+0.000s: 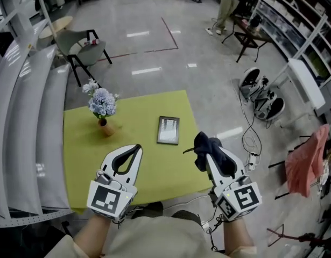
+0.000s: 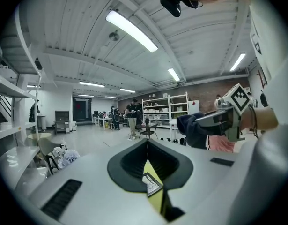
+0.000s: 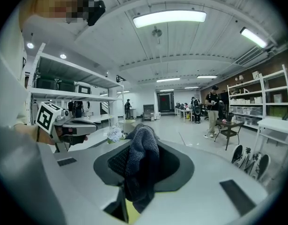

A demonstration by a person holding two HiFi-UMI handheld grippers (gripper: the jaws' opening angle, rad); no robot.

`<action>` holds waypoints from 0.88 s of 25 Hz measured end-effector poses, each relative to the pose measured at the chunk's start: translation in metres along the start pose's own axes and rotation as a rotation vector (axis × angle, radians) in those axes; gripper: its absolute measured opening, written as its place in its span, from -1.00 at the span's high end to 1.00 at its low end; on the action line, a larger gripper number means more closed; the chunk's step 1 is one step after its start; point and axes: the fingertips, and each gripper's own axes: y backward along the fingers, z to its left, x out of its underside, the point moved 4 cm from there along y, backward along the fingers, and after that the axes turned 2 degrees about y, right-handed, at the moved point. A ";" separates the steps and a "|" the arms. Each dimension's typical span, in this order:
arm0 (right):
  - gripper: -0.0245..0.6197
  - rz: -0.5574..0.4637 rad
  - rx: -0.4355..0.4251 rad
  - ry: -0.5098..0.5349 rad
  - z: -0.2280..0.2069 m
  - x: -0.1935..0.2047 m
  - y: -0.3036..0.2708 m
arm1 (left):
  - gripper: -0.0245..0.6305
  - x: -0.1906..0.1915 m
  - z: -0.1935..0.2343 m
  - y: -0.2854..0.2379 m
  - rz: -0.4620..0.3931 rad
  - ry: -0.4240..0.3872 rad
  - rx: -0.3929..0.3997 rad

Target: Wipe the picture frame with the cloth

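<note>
Holding a dark cloth (image 1: 204,144) pinched between closed jaws, the right gripper (image 1: 210,159) hovers over the near edge of the yellow table (image 1: 79,144). The left gripper (image 1: 134,150) hovers alongside, jaws together, empty. Wiping looks not yet begun. The picture frame (image 1: 168,129) lies flat just beyond, between them. Next, the cloth must come down onto it.

The left gripper (image 1: 137,148) and the right gripper (image 1: 204,147) share one build: a smooth pale grey-white shell, with black ribbed pads lining the inner faces of the two jaws. A black slot (image 2: 62,198) is set into the shell on either side of the jaws. At the rear of each tong sits a white cube (image 1: 108,198) printed with black square markers. Thin dark cables (image 1: 212,226) hang behind the right cube. Behind both tongs the person wears a pale beige top (image 1: 154,238).
</note>
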 end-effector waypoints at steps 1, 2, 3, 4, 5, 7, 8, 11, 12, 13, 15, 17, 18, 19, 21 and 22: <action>0.58 0.005 0.003 -0.001 -0.002 -0.001 -0.007 | 0.90 0.000 0.006 -0.006 0.002 0.000 0.003; 0.58 0.010 0.006 0.000 -0.005 -0.003 -0.014 | 0.90 -0.001 0.010 -0.012 0.002 0.005 0.009; 0.58 0.014 0.009 0.002 -0.009 -0.005 -0.020 | 0.90 -0.001 0.013 -0.017 0.000 0.012 0.014; 0.58 0.018 0.011 0.004 -0.013 -0.006 -0.025 | 0.90 -0.002 0.015 -0.023 -0.002 0.016 0.017; 0.58 0.021 0.012 0.005 -0.017 -0.008 -0.029 | 0.90 -0.002 0.018 -0.029 -0.003 0.019 0.017; 0.58 0.027 0.013 0.006 -0.025 -0.009 -0.037 | 0.90 -0.002 0.022 -0.040 -0.003 0.024 0.013; 0.58 0.030 0.012 0.007 -0.029 -0.010 -0.041 | 0.90 -0.002 0.025 -0.044 -0.003 0.027 0.009; 0.58 0.037 -0.001 0.013 -0.036 -0.010 -0.053 | 0.90 -0.001 0.032 -0.054 -0.003 0.032 -0.008; 0.58 0.039 -0.008 0.014 -0.038 -0.010 -0.059 | 0.90 -0.001 0.035 -0.057 -0.002 0.031 -0.016; 0.58 0.043 -0.017 0.016 -0.040 -0.009 -0.064 | 0.90 0.000 0.037 -0.060 -0.001 0.030 -0.025; 0.58 0.052 -0.036 0.020 -0.045 -0.006 -0.076 | 0.90 0.002 0.042 -0.067 0.003 0.026 -0.046; 0.58 0.064 -0.061 0.030 -0.050 -0.003 -0.089 | 0.90 0.006 0.046 -0.075 0.010 0.028 -0.069; 0.58 0.070 -0.074 0.036 -0.053 -0.001 -0.097 | 0.90 0.008 0.048 -0.079 0.016 0.032 -0.080; 0.58 0.077 -0.087 0.043 -0.056 0.000 -0.104 | 0.90 0.010 0.049 -0.084 0.021 0.033 -0.088; 0.58 0.091 -0.114 0.052 -0.062 0.003 -0.119 | 0.90 0.016 0.052 -0.096 0.036 0.030 -0.102; 0.58 0.099 -0.128 0.056 -0.065 0.006 -0.127 | 0.90 0.019 0.053 -0.101 0.045 0.028 -0.108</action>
